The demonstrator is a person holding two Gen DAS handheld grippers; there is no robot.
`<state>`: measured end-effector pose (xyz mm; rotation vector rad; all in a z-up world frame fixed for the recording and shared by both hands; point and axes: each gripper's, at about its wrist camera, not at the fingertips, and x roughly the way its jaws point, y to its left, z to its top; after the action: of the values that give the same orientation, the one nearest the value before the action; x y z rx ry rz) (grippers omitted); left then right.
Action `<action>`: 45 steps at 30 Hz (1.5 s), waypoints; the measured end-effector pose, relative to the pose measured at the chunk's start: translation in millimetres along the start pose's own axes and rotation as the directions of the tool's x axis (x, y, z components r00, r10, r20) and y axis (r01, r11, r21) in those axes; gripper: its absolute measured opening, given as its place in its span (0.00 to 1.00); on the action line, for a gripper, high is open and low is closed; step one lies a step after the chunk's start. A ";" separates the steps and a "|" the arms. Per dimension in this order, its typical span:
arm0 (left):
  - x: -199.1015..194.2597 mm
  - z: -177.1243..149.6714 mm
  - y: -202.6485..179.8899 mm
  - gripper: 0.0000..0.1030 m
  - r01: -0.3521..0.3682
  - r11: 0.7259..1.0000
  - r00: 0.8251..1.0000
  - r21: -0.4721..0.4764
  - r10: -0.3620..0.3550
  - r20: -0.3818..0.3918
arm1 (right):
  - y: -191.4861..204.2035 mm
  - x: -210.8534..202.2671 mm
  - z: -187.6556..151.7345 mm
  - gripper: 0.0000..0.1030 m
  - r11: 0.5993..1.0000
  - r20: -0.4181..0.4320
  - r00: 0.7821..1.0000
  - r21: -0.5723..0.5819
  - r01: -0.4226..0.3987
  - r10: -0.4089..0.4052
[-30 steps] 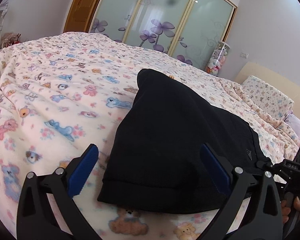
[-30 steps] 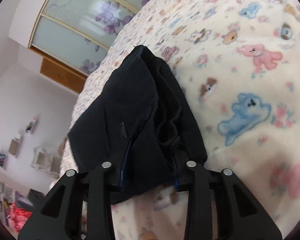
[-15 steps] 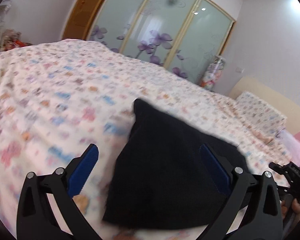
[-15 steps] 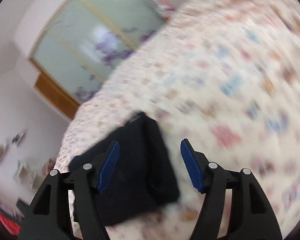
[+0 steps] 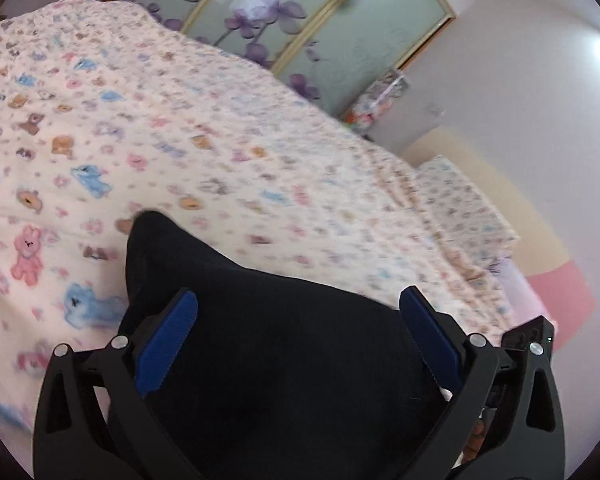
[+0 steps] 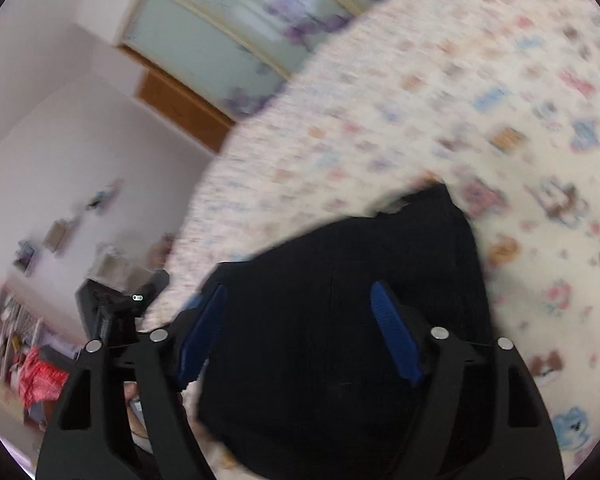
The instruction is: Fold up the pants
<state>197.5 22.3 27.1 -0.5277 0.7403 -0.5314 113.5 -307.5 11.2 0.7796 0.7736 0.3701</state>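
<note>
Right wrist: gripper (image 6: 298, 334) opening, unclamped, above folded black pants (image 6: 340, 360), fleecy blanket (image 6: 500, 100).

Left gripper (image 5: 298, 334) points slightly downward, its blue fingers (image 5: 168, 344) spread wide, gripping nothing. Right gripper (image 6: 300, 332), angled likewise, is opening, empty.
</note>
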 end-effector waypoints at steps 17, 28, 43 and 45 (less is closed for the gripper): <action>-41.1 -30.3 -0.9 0.98 0.094 0.995 0.993 0.024 -0.092 -0.075 | 11.8 -30.2 -8.2 0.78 0.993 -0.026 0.995 -0.073 -0.097 0.095; -2.5 -104.7 -7.3 0.98 -0.181 0.948 0.969 0.263 0.218 -0.116 | -7.4 11.1 -24.6 0.85 0.995 -0.194 0.981 -0.100 0.013 -0.032; -55.2 -113.7 -42.3 0.98 -0.614 0.621 0.783 0.487 0.558 0.275 | -22.8 -42.0 -3.2 0.88 0.988 0.032 0.996 -0.129 0.089 -0.085; -52.0 -111.9 -37.3 0.98 -0.621 0.620 0.776 0.480 0.574 0.262 | -38.6 -37.9 1.6 0.88 0.994 0.008 0.996 -0.075 0.084 -0.084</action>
<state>72.7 -2.1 5.4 0.2534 0.5985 -0.0611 90.1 -355.3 1.5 0.6753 0.7814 0.3201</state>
